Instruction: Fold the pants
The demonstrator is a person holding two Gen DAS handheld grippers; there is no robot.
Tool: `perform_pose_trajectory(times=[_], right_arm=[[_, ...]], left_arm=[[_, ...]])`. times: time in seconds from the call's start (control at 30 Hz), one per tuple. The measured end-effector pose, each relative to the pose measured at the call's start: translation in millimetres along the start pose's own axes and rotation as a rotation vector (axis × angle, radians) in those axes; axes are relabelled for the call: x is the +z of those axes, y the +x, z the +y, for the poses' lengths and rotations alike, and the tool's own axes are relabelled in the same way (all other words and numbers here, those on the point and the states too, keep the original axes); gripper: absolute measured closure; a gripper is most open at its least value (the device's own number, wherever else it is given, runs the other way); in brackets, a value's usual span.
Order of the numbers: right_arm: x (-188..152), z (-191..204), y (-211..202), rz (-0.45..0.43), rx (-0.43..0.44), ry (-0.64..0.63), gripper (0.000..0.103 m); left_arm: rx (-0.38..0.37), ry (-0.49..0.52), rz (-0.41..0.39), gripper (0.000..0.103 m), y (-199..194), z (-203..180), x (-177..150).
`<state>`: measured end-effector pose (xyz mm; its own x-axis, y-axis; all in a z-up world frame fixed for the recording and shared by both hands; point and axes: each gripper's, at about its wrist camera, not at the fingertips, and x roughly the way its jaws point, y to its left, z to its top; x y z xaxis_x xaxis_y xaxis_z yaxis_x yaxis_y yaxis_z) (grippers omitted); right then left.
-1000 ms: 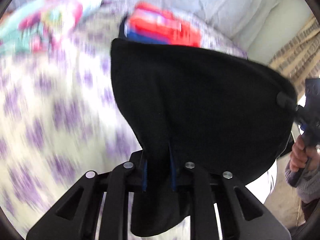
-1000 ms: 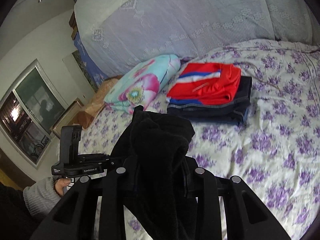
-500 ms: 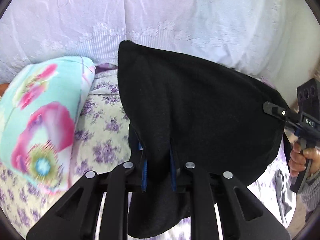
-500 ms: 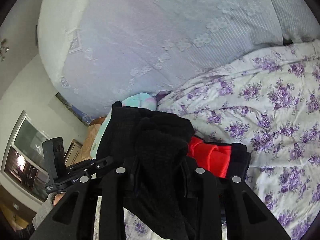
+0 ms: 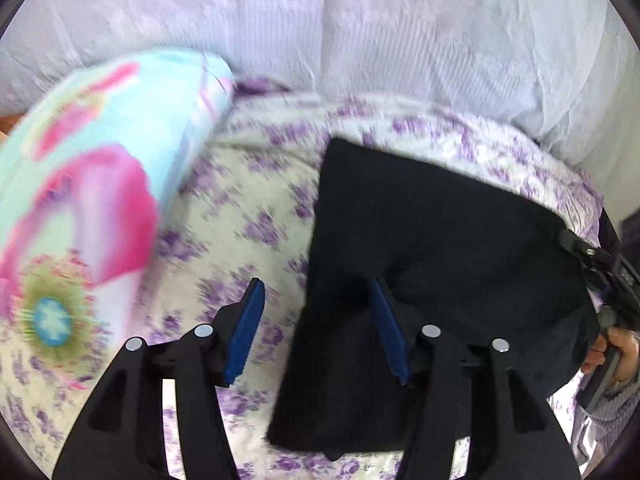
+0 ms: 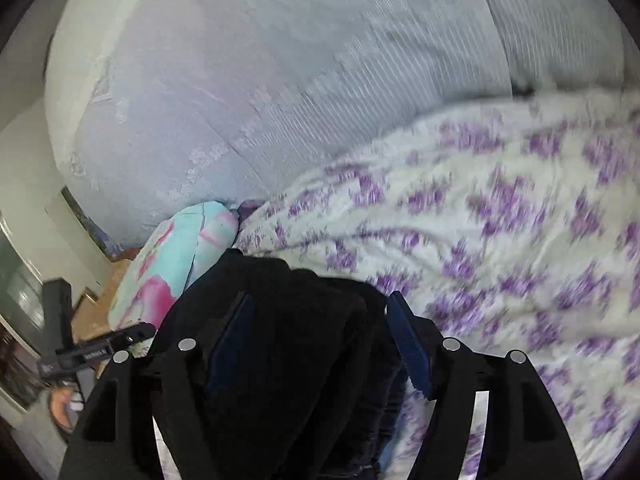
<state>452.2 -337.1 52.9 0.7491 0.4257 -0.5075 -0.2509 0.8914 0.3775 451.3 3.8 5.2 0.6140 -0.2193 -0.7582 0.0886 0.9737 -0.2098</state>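
Observation:
The folded black pants (image 5: pixel 432 280) lie on the purple-flowered bedsheet (image 5: pixel 248 216). My left gripper (image 5: pixel 316 328) is open, its jaws wide apart; its right blue pad (image 5: pixel 388 332) rests against the pants' left part, the left pad (image 5: pixel 244 332) is over bare sheet. In the right wrist view the pants (image 6: pixel 288 320) lie bunched between the jaws of my right gripper (image 6: pixel 320 344), which stands open with its blue pads (image 6: pixel 408 348) apart. The other gripper shows at the right edge of the left wrist view (image 5: pixel 608 276).
A turquoise pillow with pink flowers (image 5: pixel 80 184) lies left of the pants; it also shows in the right wrist view (image 6: pixel 180 264). Large pale lilac pillows (image 5: pixel 360 28) stand along the back. The flowered sheet (image 6: pixel 500 220) stretches to the right.
Both grippers came down to the bed with the pants and opened, letting go of the cloth. The pants now lie on the sheet. The red clothing stack has left the views.

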Motion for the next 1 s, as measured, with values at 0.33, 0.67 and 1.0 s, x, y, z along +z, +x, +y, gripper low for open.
perform_pose_trajectory(times=[0.33,0.67,1.0], right_arm=[[-58,51,28,0.191,-0.030,-0.272,0.066],[-59,54,-22,0.120,-0.025,-0.157,0.045],[-196,120,-148,0.175,-0.269,-0.168,0.004]], left_arm=[[0.066,0.197,0.087,0.040,16,-56,-17],[0.106,0.186,0.013,0.029,-21,-59,-42],[0.129,0.242,-0.121,0.005,-158,-106,-162]])
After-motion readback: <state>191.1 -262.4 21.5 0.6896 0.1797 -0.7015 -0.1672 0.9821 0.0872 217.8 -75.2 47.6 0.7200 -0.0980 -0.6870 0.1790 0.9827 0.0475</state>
